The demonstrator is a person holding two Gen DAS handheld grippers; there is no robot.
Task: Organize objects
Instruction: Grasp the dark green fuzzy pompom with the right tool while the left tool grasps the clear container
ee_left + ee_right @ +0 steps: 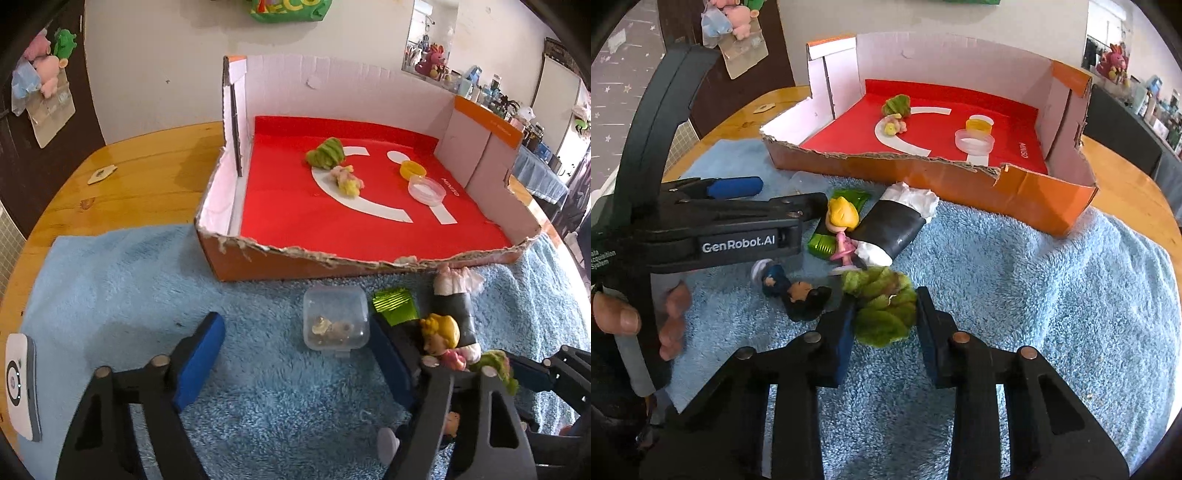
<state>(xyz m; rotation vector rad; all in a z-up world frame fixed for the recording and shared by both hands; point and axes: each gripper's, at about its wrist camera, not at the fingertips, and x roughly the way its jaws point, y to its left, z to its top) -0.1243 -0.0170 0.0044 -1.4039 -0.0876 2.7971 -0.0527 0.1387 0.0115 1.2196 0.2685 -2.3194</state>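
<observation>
My left gripper [295,363] stands open over the blue towel. A small clear plastic box [334,319] lies just ahead between its fingertips, apart from both pads. My right gripper [886,325] is shut on a green fuzzy toy [882,310], with a pad pressing each side. Just beyond lie a blond doll in pink [842,221], a black roll with white paper ends [890,225], a shiny green packet [822,242] and a dark-haired figure in blue [798,290]. The doll [441,334] and the roll [452,306] lie to the right of my left gripper.
A torn cardboard box [258,266] with a red floor stands behind the towel [147,295]. It holds a green fuzzy piece [327,153], a pink-yellow toy [347,179], a yellow lid [412,170] and a clear lid [426,188]. A white device [20,384] lies far left on the wooden table [129,166].
</observation>
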